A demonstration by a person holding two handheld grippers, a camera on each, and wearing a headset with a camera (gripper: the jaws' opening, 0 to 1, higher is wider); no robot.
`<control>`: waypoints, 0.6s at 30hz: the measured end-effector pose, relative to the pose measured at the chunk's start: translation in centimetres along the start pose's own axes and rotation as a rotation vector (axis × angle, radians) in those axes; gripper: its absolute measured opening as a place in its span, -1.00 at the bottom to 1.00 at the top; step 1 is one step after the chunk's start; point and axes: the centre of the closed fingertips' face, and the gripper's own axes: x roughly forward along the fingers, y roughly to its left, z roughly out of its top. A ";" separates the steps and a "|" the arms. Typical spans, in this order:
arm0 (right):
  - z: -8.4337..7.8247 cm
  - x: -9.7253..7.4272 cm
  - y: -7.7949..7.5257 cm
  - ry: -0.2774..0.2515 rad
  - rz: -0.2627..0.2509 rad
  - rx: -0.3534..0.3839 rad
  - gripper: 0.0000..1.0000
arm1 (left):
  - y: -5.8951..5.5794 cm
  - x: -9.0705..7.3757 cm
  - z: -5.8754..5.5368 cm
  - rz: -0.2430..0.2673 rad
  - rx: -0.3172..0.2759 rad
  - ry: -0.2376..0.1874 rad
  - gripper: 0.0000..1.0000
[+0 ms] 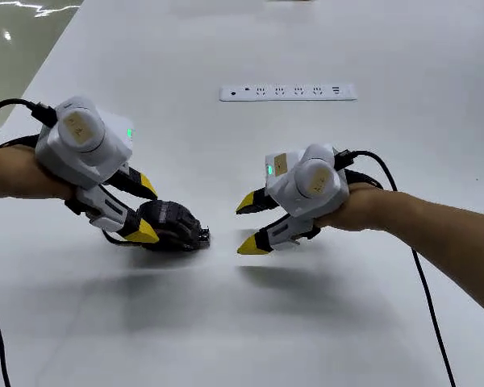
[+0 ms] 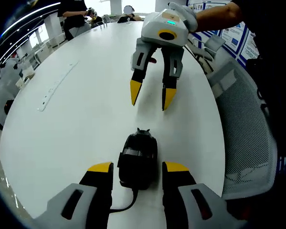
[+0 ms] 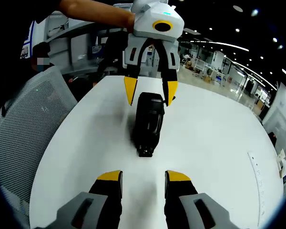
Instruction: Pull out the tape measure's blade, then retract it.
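My left gripper clamps the black tape measure on the table; my right gripper, jaws apart, hovers near its mouth. Blade looks wound in, so pulling and retracting both remain.

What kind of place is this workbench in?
Probably a big open-plan office or lab hall. A long white table has a power strip lying on it, a mesh office chair stands beside the table, and ceiling lights stretch far back across a wide room.
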 end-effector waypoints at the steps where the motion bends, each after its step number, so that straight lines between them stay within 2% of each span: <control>1: 0.1 0.3 0.0 0.002 0.006 0.000 -0.37 | 0.1 0.1 -0.1 -0.001 0.007 0.009 -0.30; 10: 0.8 2.0 -0.2 0.005 0.025 0.007 -0.45 | -0.1 0.9 -0.2 -0.025 0.038 0.047 -0.40; 18: 1.2 3.5 -0.2 0.009 0.038 0.023 -0.54 | 0.0 1.4 -0.2 -0.036 0.062 0.045 -0.42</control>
